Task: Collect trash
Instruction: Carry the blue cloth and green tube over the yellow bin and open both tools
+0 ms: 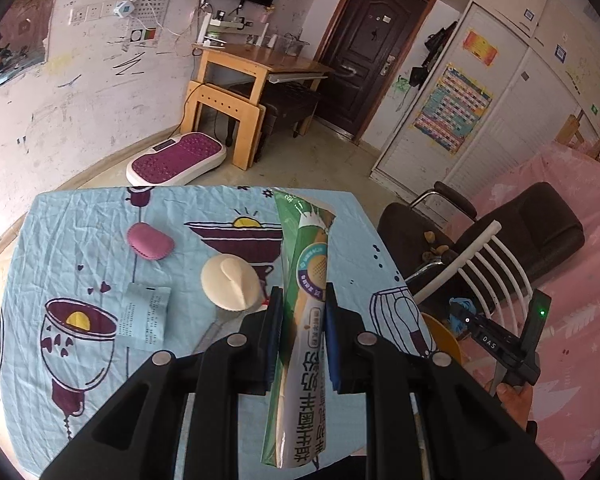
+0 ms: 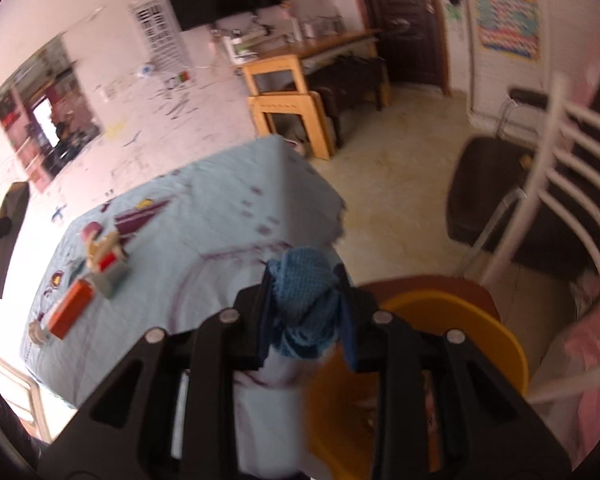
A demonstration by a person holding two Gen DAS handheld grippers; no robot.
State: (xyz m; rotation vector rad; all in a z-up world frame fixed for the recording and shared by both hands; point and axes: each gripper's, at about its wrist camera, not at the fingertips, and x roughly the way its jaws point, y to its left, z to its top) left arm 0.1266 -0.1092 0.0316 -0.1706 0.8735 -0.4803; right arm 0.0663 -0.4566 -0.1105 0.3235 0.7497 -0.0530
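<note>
My left gripper (image 1: 302, 300) is shut on a long green and white snack wrapper (image 1: 306, 264), held upright over the table's right side. On the blue patterned tablecloth (image 1: 80, 220) lie a pale blue sachet (image 1: 145, 315), a pink oval pad (image 1: 150, 241) and a cream round piece (image 1: 230, 282). My right gripper (image 2: 304, 280) is shut on a crumpled blue cloth wad (image 2: 306, 300), just left of a yellow bin (image 2: 480, 320). From the left wrist view, the right gripper (image 1: 460, 314) shows past the table's right edge, beside the yellow bin (image 1: 444, 342).
A white slatted chair back (image 2: 560, 184) stands right of the bin, with a black armchair (image 2: 484, 196) behind it. An orange box (image 2: 70, 312) and small items (image 2: 104, 256) lie on the table's left side. A wooden desk (image 1: 256, 68) and a purple footplate (image 1: 176, 158) are beyond.
</note>
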